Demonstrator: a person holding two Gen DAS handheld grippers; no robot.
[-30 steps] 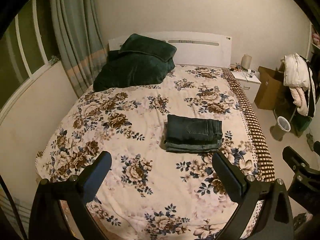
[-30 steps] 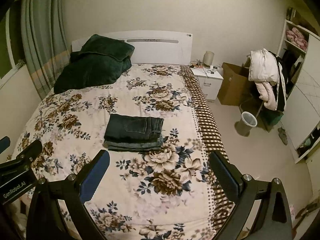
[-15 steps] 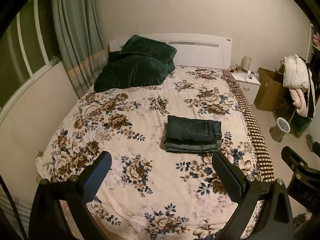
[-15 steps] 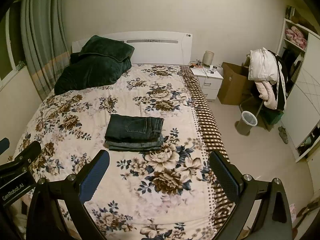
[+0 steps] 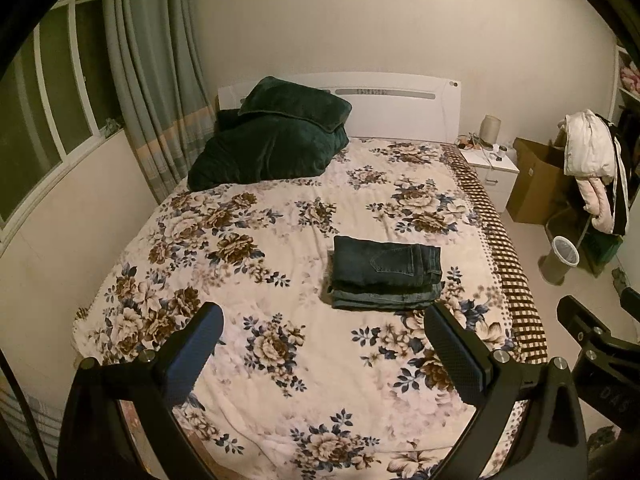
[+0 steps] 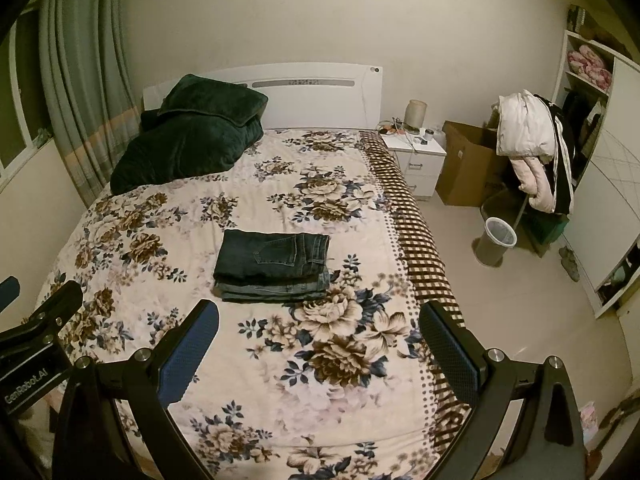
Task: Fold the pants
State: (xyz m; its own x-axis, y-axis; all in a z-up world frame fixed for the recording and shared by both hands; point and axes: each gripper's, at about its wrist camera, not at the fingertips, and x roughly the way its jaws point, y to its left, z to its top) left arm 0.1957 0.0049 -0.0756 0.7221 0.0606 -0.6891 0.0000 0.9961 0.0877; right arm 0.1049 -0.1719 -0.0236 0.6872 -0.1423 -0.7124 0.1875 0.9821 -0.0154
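1. The folded pants lie on the bed as a compact dark denim stack, right of the bed's middle and nearer its checked right border than the window side.
2. In the right wrist view the same pants show a back pocket facing up on the top layer, with lighter denim layers showing at the near edge.
3. The left gripper hovers above the foot end of the bed, its two fingers spread wide and holding nothing; the pants sit beyond and between the fingertips, well apart from them.
4. The right gripper also hangs over the foot end, fingers spread wide and empty, with the pants ahead and slightly toward its left finger.
5. Part of the right gripper appears at the right edge of the left wrist view, and part of the left gripper at the left edge of the right wrist view.
6. A dark green blanket is heaped at the head of the bed against the white headboard.
7. A white nightstand, a cardboard box and a waste bin stand on the floor to the bed's right.
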